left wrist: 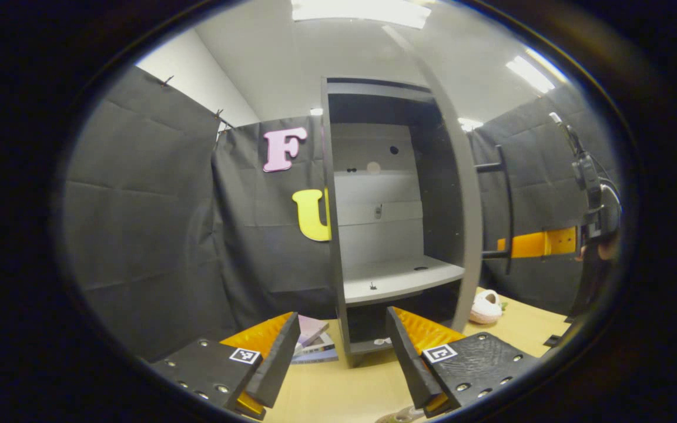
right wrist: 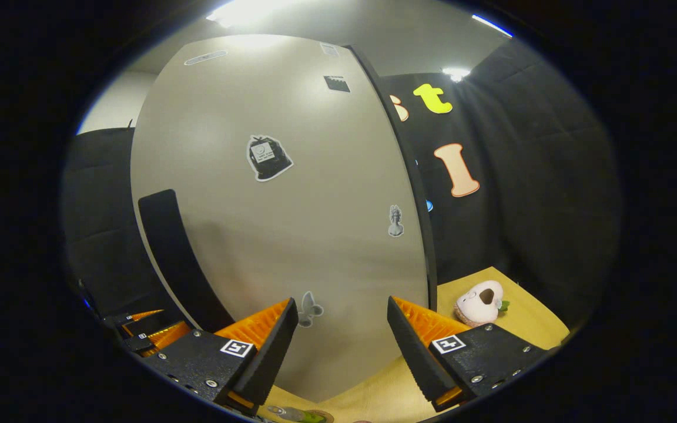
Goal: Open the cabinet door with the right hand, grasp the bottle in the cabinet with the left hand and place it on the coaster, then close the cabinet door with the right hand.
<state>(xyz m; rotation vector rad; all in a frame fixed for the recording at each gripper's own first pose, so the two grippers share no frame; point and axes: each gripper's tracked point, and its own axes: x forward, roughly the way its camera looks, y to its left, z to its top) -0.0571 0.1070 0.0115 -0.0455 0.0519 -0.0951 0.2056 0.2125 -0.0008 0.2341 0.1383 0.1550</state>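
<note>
The grey cabinet stands open ahead in the left gripper view, and its middle shelf carries only small dark specks. Its door is swung out edge-on, with the black handle on the outer side. My left gripper hangs open low in front of the cabinet's base, holding nothing. In the right gripper view the door's outer face with its stickers is close ahead and the handle lies to the left. My right gripper is open, with nothing between its fingers. A small silvery-green thing is cut off at the bottom edge.
A pink-and-white plush toy lies on the wooden table right of the door. Some flat books rest left of the cabinet's base. A hand holds the right gripper beyond the door. The left gripper shows past the door's left edge.
</note>
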